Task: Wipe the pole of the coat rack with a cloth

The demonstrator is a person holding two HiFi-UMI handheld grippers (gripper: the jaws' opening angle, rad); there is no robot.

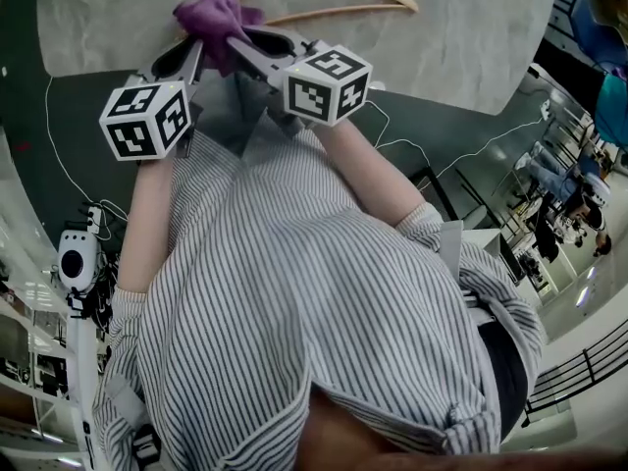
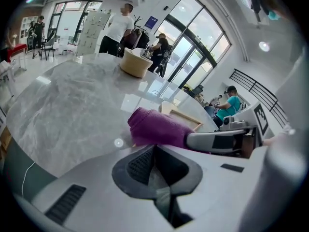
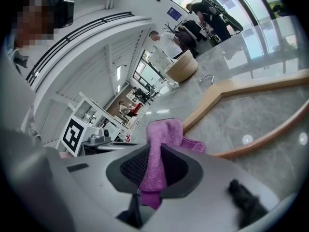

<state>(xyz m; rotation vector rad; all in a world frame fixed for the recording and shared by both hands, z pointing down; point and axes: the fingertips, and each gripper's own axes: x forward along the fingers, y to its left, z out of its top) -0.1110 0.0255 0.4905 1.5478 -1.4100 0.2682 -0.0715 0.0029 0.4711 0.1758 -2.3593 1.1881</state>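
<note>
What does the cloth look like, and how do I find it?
Find the big grey marble table, then the wooden hanger lying on it. Near the hanger, the right tool pinches the cloth: it is the only purple, fluffy thing there.

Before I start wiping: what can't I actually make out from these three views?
- Coat rack pole: in no view, so its position is unknown.
- Wooden hanger: its hook is cut off by the head view's top edge.
- Purple cloth: bunched in the right hand-held gripper, so its full size is hidden.
- Left hand-held gripper: in the head view the cloth covers both grippers' tips.
</note>
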